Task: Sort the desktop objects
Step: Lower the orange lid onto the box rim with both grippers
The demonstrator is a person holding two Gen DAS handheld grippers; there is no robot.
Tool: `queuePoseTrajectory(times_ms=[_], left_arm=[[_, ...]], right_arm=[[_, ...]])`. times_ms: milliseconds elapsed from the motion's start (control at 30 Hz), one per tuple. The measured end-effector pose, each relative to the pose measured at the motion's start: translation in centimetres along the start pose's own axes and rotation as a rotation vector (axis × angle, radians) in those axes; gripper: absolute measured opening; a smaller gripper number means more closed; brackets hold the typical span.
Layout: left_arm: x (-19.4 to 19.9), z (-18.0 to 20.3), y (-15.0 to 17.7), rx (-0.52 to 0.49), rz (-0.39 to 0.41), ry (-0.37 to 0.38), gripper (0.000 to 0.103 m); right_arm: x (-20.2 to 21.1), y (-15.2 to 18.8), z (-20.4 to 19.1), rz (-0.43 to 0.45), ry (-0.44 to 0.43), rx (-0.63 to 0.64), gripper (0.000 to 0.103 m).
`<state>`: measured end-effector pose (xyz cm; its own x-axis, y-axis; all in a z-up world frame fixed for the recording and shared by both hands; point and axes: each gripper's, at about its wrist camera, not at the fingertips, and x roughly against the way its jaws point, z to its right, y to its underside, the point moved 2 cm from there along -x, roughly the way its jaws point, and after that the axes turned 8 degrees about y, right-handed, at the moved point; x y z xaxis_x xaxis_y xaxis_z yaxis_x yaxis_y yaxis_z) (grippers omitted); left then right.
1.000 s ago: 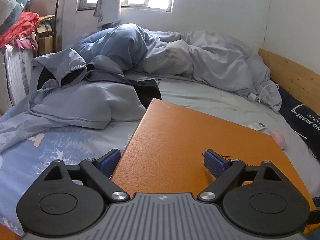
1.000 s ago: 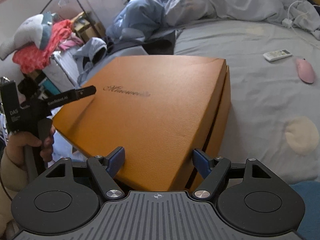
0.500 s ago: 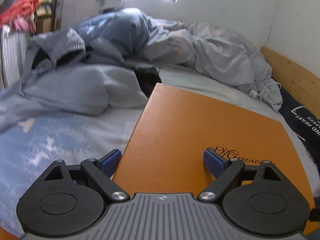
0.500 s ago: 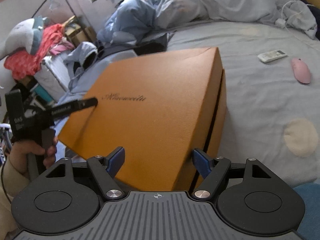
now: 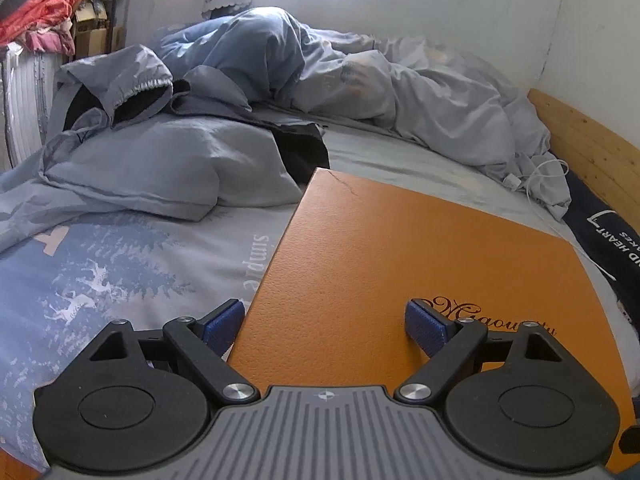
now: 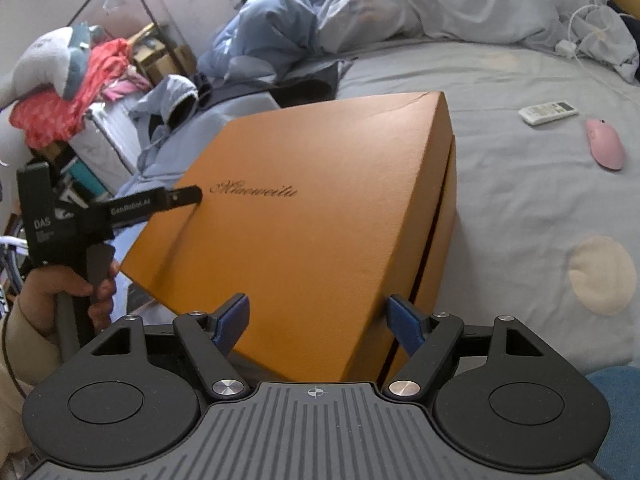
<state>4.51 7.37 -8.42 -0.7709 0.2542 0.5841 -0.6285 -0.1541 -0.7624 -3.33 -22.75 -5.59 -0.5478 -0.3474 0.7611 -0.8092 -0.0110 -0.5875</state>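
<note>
In the left view, our left gripper point(image 5: 325, 326) is clenched on the orange box lid point(image 5: 400, 260), 1 pad on top and 1 at its left edge. In the right view, our right gripper point(image 6: 318, 322) grasps the lid's near corner, over the bed point(image 6: 520, 220).

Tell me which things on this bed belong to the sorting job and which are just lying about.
Part of the job:
orange box
left gripper and right gripper, both at the box

Just lying about:
white remote
pink mouse
charger cable
crumpled duvet
grey jacket
plush toy
</note>
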Motion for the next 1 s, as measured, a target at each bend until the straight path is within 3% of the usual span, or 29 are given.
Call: queuePoseTrajectory(times_ms=[467, 1000], left_arm=[[0.5, 1.5, -0.7, -0.044, 0.037, 0.017, 0.092], [-1.1, 0.3, 0.6, -0.01, -0.027, -0.001, 0.091]], right_arm=[[-0.2, 0.5, 0.9, -0.008, 0.018, -0.02, 0.079], [-0.5, 0.5, 0.5, -0.025, 0.016, 0.0, 0.079]])
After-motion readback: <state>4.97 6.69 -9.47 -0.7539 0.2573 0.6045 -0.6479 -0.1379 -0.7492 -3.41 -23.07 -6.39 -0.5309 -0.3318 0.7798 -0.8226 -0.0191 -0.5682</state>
